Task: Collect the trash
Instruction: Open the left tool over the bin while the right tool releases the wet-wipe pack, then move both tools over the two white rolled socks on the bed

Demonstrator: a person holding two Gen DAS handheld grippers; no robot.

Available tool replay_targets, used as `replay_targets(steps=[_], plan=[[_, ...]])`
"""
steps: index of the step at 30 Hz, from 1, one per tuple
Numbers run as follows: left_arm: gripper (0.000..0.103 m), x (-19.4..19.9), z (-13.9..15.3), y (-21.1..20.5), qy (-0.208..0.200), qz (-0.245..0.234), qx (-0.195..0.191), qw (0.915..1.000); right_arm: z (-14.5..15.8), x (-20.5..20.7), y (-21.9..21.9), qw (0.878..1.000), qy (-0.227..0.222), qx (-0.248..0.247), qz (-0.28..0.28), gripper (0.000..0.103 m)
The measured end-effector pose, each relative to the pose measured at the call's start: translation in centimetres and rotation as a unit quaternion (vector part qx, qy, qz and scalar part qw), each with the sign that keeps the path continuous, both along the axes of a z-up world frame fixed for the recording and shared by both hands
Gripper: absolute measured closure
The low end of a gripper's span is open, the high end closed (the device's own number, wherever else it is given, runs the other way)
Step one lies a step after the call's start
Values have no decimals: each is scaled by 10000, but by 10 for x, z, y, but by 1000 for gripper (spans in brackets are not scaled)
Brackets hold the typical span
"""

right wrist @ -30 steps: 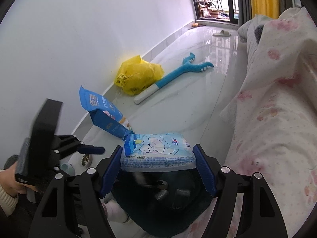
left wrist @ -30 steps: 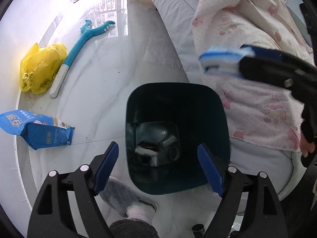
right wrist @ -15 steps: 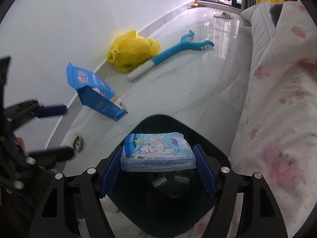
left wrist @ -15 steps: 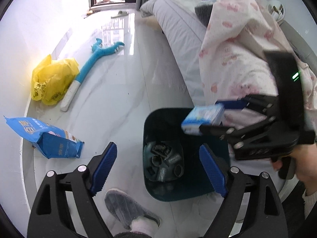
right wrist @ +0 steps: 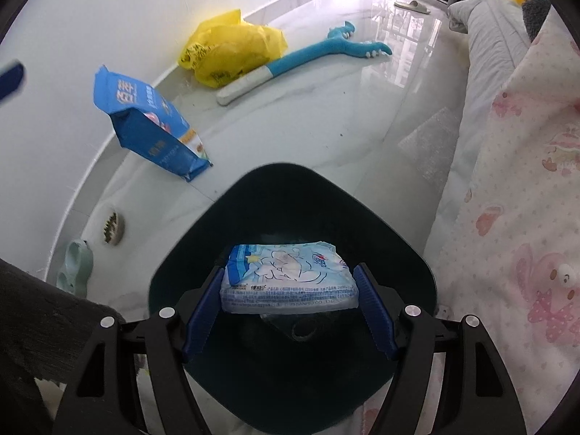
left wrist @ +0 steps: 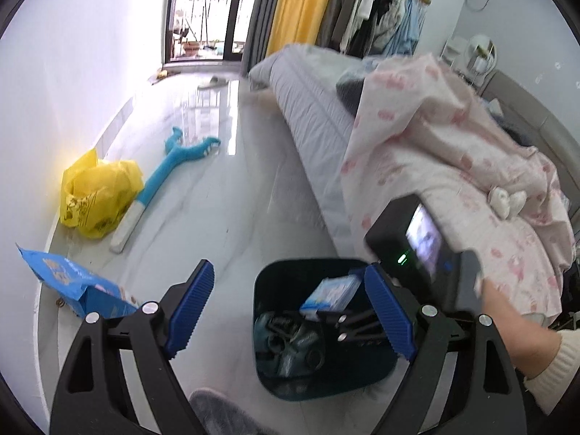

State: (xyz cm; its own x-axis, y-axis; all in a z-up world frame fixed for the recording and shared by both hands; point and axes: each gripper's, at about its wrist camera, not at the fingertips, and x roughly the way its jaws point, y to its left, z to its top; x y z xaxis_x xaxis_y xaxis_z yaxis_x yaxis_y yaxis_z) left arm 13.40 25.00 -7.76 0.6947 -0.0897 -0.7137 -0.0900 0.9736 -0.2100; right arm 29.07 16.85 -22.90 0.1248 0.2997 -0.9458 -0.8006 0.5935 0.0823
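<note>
1. Left wrist view: the left gripper [left wrist: 288,310] hangs above the floor [left wrist: 253,195] with its blue pads spread wide and nothing between them.
2. Just past those pads stands the dark bin [left wrist: 319,330], set on the floor close beside the bed [left wrist: 311,108]; dark scraps lie in its bottom.
3. Over the bin's mouth comes the right gripper [left wrist: 331,295], held by a hand [left wrist: 507,319] in a cream sleeve, with a pale blue tissue pack [left wrist: 331,291] clamped between its fingers.
4. Along the wall to the left lie a blue snack bag [left wrist: 72,282], a yellow plastic bag [left wrist: 96,195] and a blue long-handled toy [left wrist: 170,166], all well apart from the bin.
5. A pink patterned blanket [left wrist: 453,166] drapes over the bed on the right.
6. Right wrist view: the right gripper [right wrist: 288,302] points steeply down, both pads pressed against the ends of the tissue pack [right wrist: 288,277], a firm grasp.
7. That pack hangs directly over the bin [right wrist: 290,380], inside the outline of its rim and not touching it.
8. Beyond the bin, the snack bag [right wrist: 145,127] leans on the floor near the wall, with the yellow bag [right wrist: 232,49] and toy [right wrist: 308,54] farther back.
9. A pale green slipper [right wrist: 74,268] lies at the wall on the left.
</note>
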Motion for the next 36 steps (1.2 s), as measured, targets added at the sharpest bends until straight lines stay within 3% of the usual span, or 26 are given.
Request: replay_targets(steps=[6, 18, 26, 29, 36], plan=[[16, 0, 20, -6, -461, 24, 55, 9989, -1, -1, -4, 9997, -95, -219, -1, 22], [16, 1, 60, -28, -1367, -80, 318, 9901, 46, 1, -32, 9981, -459, 384, -164, 19], [16, 17, 70, -47, -1580, -103, 246, 9871, 89, 7, -68, 9905, -907, 975, -336, 19], [15, 25, 73, -61, -1655, -210, 425, 9851, 106, 12, -86, 9851, -1163, 1181, -459, 18], [13, 49, 74, -89, -1758, -453, 426, 9825, 128, 27, -135, 9743, -1471, 1466, -875, 16]])
